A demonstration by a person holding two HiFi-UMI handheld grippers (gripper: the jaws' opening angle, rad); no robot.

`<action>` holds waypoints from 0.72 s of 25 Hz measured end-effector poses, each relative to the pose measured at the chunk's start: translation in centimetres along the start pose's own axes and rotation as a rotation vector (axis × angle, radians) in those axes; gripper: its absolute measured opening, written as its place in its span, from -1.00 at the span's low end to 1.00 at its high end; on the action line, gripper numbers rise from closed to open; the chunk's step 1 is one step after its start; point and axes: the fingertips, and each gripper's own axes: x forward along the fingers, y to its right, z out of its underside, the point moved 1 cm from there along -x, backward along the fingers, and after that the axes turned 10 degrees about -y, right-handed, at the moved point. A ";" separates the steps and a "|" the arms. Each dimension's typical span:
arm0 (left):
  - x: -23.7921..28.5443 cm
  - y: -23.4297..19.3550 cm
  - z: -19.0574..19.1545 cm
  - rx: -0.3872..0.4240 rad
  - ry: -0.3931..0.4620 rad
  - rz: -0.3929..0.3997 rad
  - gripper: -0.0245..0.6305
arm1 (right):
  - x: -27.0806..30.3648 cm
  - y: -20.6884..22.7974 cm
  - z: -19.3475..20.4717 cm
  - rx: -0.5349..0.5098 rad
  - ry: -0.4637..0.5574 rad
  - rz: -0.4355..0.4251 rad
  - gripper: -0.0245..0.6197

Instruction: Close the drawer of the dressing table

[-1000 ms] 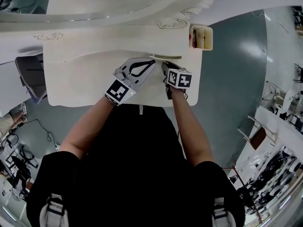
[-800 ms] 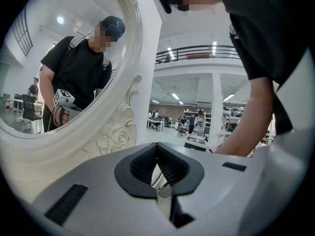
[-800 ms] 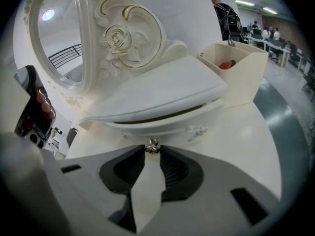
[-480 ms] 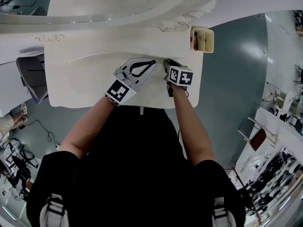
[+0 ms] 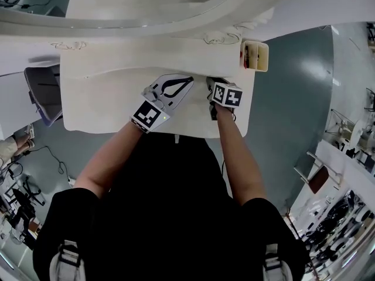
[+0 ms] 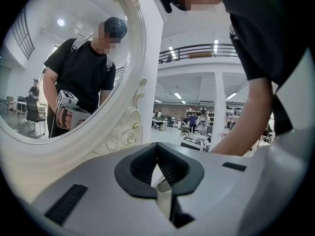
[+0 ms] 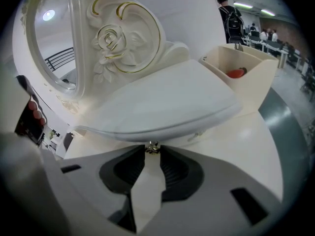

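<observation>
The white dressing table (image 5: 105,101) fills the upper head view. My right gripper (image 5: 212,84) reaches under the overhang of its raised tier. In the right gripper view the jaws (image 7: 151,151) are closed on a small brass drawer knob (image 7: 151,147). The cream drawer front (image 7: 181,137) shows only as a thin band beneath the overhanging top. My left gripper (image 5: 188,79) lies over the tabletop just left of the right one. Its jaws (image 6: 156,146) are shut with the tips touching and nothing between them.
An oval mirror in a carved frame (image 5: 146,4) stands at the back of the table, reflecting the person (image 6: 81,77). A cream organiser box (image 5: 256,55) with something red inside (image 7: 236,73) sits at the table's right end. A dark seat (image 5: 44,92) stands left of the table.
My right gripper has moved a little toward the mirror. The drawer lip that stuck out ahead of it a second ago no longer shows. The left gripper has stayed put.
</observation>
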 end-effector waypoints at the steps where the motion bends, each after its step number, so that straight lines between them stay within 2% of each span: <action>1: -0.1 -0.1 0.0 0.001 0.000 -0.004 -0.94 | 0.0 0.0 0.0 0.002 0.005 0.002 -0.61; 10: -1.0 0.6 -1.0 0.007 0.010 -0.062 -0.94 | -1.6 -0.6 0.7 -0.016 0.033 -0.048 -0.52; 18: -1.5 3.5 -3.4 0.010 0.031 -0.085 -0.94 | -7.3 -2.0 1.5 -0.076 0.107 -0.098 -0.52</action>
